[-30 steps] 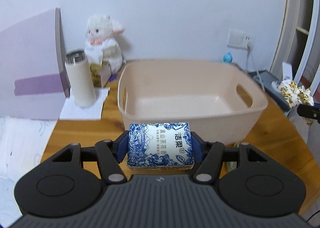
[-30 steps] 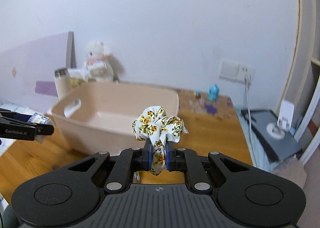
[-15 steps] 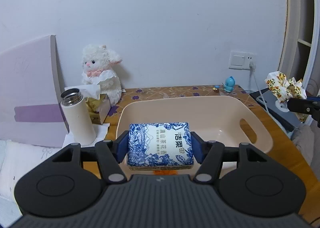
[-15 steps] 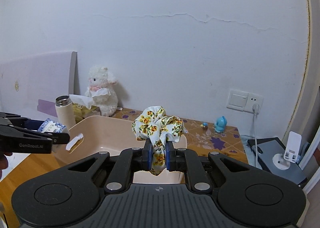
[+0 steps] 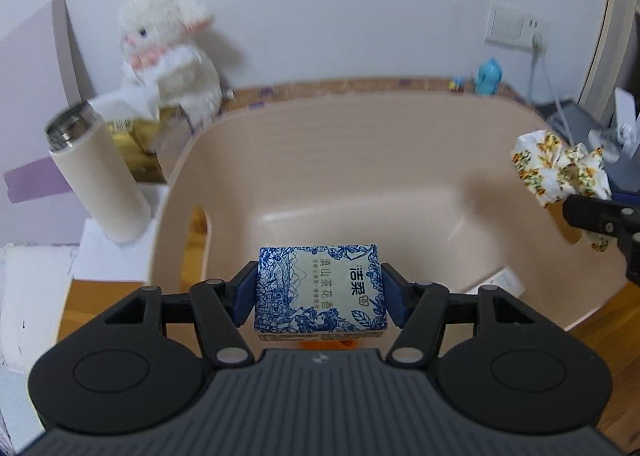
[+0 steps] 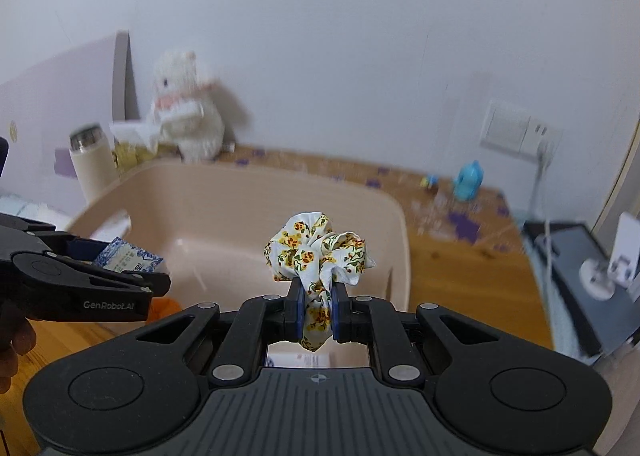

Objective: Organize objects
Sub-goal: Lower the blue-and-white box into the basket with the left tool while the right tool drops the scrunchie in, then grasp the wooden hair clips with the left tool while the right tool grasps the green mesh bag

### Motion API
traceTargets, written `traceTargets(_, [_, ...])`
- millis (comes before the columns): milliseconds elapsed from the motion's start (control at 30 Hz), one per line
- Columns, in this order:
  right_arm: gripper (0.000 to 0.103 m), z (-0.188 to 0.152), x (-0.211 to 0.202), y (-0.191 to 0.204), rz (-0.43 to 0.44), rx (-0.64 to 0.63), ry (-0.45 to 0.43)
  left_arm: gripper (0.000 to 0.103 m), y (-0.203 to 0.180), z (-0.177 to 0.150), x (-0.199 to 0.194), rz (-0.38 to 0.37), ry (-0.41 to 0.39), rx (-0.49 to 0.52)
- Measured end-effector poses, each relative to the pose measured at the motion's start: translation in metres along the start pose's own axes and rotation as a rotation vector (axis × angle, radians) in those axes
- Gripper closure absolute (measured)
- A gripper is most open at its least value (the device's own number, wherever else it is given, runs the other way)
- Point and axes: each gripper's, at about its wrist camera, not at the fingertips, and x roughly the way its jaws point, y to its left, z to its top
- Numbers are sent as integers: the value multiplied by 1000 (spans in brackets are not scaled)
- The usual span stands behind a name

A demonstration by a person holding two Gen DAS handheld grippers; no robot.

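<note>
A blue-and-white tissue pack (image 5: pixel 320 288) sits clamped flat between the jaws of the left gripper (image 5: pixel 320 292), held over the near rim of a beige plastic bin (image 5: pixel 400 128), likely so it can drop in. The right gripper (image 6: pixel 316 312) pinches a yellow-flowered scrunchie (image 6: pixel 318 252) in nearly shut jaws above the bin's right side. A cream flask (image 5: pixel 96 180) and white plush toy (image 5: pixel 168 52) stand behind. Compared with 1 second ago, both grippers are further over the bin and tilted down into it.
</note>
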Motion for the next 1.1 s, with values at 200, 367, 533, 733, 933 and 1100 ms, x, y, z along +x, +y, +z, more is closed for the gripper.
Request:
traceTargets(200, [89, -5, 16, -1, 1, -22, 66, 38, 1, -7, 21, -3, 60, 6])
traceTargets(367, [63, -4, 11, -1, 4, -30, 59, 37, 5, -9, 19, -13, 55, -13])
traceTargets(533, [39, -2, -11, 2, -7, -44, -3, 22, 2, -6, -2, -19, 2, -2])
traceTargets(733, [23, 1, -53, 1, -1, -29, -83, 13, 3, -9, -43, 2, -69, 7])
traceTargets(933, [7, -8, -91, 0, -6, -9, -125, 13, 3, -22, -77, 5, -109, 12])
traceTargets(1100, [6, -22, -114, -2, -10, 2, -124, 13, 4, -36, -97, 2, -120, 0])
